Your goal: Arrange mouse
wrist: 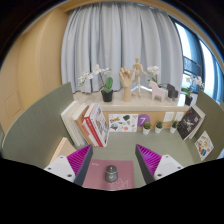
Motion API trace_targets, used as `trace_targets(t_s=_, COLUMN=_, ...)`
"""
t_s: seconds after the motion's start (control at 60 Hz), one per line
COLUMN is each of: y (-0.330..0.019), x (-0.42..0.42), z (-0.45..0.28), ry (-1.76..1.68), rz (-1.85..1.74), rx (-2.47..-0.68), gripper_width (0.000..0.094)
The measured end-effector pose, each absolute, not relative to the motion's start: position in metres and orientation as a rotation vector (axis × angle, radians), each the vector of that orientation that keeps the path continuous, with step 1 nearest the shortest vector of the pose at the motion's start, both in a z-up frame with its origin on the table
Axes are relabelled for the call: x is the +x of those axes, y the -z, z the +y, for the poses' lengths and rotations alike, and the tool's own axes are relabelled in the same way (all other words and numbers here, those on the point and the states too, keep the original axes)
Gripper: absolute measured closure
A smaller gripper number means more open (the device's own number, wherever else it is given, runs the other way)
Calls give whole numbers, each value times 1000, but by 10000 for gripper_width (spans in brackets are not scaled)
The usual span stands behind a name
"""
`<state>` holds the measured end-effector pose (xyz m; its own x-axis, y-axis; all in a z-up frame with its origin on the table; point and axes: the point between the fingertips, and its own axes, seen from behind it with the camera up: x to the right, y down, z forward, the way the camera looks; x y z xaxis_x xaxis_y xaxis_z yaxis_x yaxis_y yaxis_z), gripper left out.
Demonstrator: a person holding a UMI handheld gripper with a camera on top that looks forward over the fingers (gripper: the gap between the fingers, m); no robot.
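Observation:
A small grey mouse rests on a pink mouse mat that lies on the grey-green desk. My gripper is open, its two magenta pads spread wide at either side of the mat. The mouse sits between the fingers with a clear gap on both sides, resting on the mat on its own. Nothing is pressed between the fingers.
Beyond the mat stands a low wooden shelf with upright books, small pots and picture cards. On top are a green plant, a wooden mannequin and white flowers. Grey curtains hang behind. A card lies at the right.

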<state>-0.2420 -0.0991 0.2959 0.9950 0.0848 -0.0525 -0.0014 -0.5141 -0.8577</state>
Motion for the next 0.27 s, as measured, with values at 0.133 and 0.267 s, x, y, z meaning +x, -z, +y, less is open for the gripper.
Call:
trace_targets(t_s=0.133, y=-305, x=-234, z=-102, ry=-85, rz=-52, rx=-2079, gripper_width=76)
trace_targets(t_s=0.267, y=-305, x=-235, z=-105, ry=-85, rz=-65, rx=-2077, gripper_width=71)
